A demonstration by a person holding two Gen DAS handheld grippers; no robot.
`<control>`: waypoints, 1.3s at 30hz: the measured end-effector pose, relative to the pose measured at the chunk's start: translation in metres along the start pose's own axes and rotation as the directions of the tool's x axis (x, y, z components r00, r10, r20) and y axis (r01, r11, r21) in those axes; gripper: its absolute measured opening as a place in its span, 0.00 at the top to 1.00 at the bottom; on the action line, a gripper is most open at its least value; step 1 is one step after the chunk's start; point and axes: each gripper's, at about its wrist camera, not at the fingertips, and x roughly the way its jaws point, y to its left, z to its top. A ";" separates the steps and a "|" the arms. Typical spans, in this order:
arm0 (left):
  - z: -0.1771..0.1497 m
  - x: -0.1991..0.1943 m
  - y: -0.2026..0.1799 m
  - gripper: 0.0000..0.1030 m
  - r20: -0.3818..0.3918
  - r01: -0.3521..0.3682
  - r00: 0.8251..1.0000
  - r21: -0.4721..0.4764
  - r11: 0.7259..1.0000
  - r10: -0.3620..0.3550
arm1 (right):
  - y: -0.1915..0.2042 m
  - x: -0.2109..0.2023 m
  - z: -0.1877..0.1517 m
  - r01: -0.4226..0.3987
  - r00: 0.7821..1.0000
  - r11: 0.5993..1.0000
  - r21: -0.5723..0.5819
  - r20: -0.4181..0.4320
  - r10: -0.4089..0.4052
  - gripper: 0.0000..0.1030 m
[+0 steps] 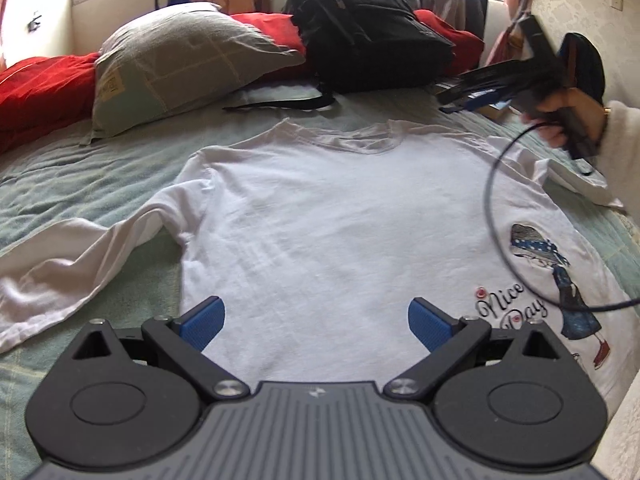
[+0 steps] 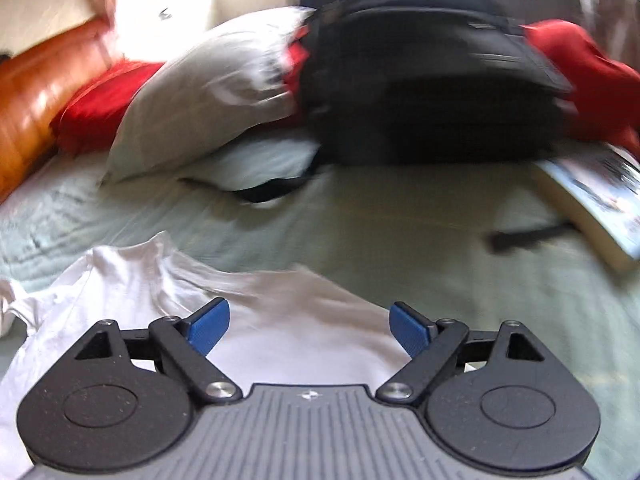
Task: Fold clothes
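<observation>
Your left gripper [image 1: 316, 322] hangs over the lower part of a white long-sleeved T-shirt [image 1: 320, 208], blue pads [image 1: 204, 322] spread wide, nothing between them. The shirt lies flat on the pale green bedspread [image 1: 80, 168], neck toward the headboard end, one sleeve [image 1: 60, 276] trailing off to the left — its right edge is turned over so a printed cartoon girl [image 1: 560, 272] with "Nice Day" lettering shows. Your right gripper [image 2: 310, 326] is also wide, empty, and held above the shirt's shoulder area near the collar (that view is motion-blurred, so cloth detail is hard to read). In the left wrist view the right device is seen side-on at upper right, gripped by your hand [image 1: 568, 114] in a fuzzy white sleeve [image 1: 620, 140], a black cable [image 1: 500, 216] looping down across the shirt. Beyond the shirt: a grey-green pillow [image 1: 180, 60], a black backpack [image 1: 372, 32] with one strap [image 1: 280, 104] lying on the bed, and a red blanket [image 1: 36, 92] along the back. In the right wrist view a book [image 2: 592, 200] lies on the bedspread to the right of the backpack — well apart from the shirt.
</observation>
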 end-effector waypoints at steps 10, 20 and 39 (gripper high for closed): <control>0.001 0.020 -0.031 0.05 -0.049 0.037 0.998 0.041 0.998 -0.035 | -0.014 -0.030 -0.044 -0.171 0.983 0.976 0.136 -0.050 0.179 0.10; -0.017 0.036 -0.018 0.05 -0.135 0.004 0.991 0.030 1.000 0.000 | 0.015 0.051 -0.044 0.184 0.979 0.979 -0.092 -0.072 -0.190 0.05; -0.028 0.028 -0.015 0.02 -0.164 0.063 0.985 0.079 0.995 -0.050 | 0.113 -0.062 -0.104 -0.166 0.983 0.934 -0.315 -0.124 0.133 0.00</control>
